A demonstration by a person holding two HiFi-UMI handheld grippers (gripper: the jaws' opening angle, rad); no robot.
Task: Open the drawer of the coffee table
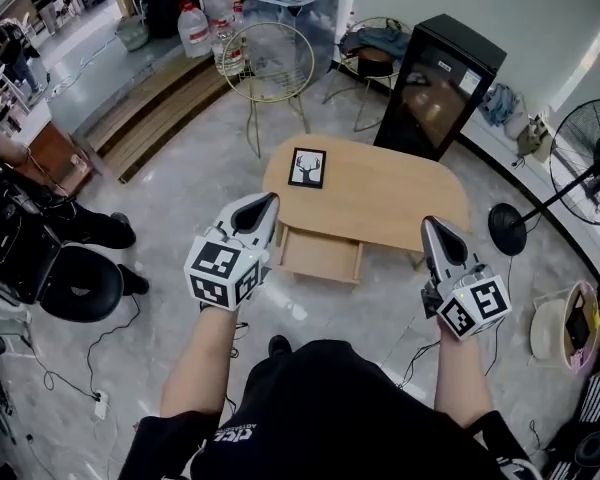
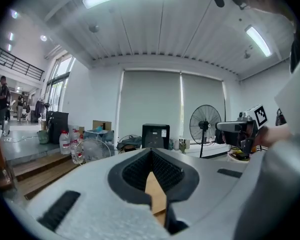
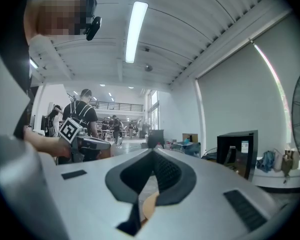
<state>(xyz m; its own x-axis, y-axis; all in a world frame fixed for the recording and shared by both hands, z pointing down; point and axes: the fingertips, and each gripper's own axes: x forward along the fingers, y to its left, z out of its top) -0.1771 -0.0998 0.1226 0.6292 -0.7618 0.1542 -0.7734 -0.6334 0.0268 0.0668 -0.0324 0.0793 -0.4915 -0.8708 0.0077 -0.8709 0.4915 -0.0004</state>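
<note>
Head view: the pale wooden oval coffee table [image 1: 400,203] stands ahead on the grey marble floor [image 1: 210,168], its shallow wooden drawer [image 1: 320,258] open on the near side; a black-framed white picture [image 1: 307,167] lies on the top; the left gripper [image 1: 269,202] and right gripper [image 1: 429,225] hover short of the table, each with jaws pressed together, nothing between them.

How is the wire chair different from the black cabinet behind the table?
The wire chair is pale, round-backed and see-through; the black cabinet is a dark solid box. The chair stands past the coffee table's left end, the cabinet past its right. Both stand on the floor.
</note>
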